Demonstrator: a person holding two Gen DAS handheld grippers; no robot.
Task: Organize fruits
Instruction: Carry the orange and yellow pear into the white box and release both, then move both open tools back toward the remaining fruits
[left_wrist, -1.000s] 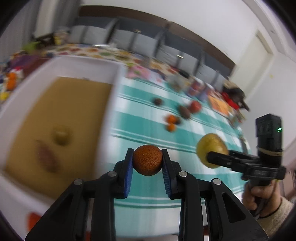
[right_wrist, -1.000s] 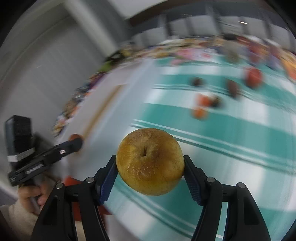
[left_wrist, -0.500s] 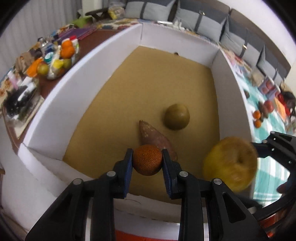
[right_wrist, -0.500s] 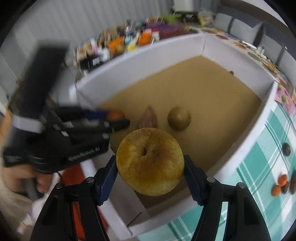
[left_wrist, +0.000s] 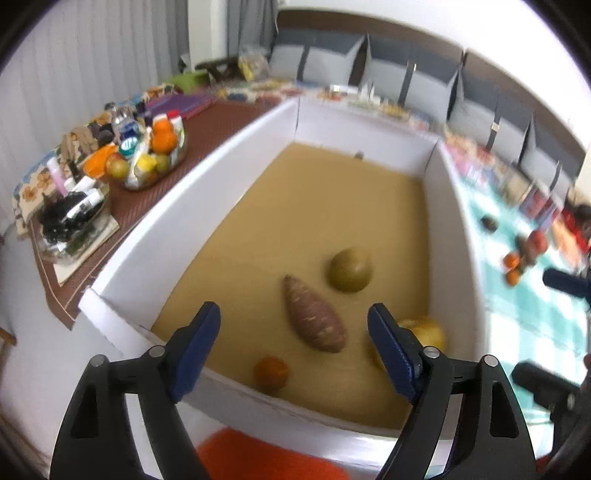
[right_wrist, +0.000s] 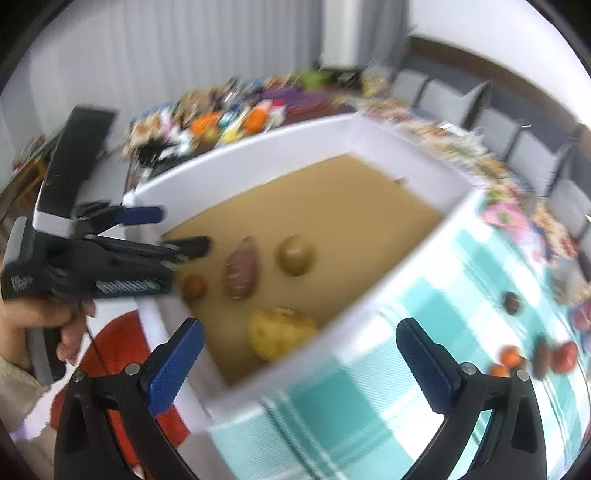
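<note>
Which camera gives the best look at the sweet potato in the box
The left wrist view: the sweet potato lies sharp and unobstructed between the open fingers. The right wrist view shows the sweet potato whole too, but smaller and motion-blurred.

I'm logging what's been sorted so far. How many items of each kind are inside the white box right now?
Small orange-brown round fruit: 1
Yellow apple-like fruit: 1
Olive-green round fruit: 1
Sweet potato: 1
Total in the white box: 4
</note>
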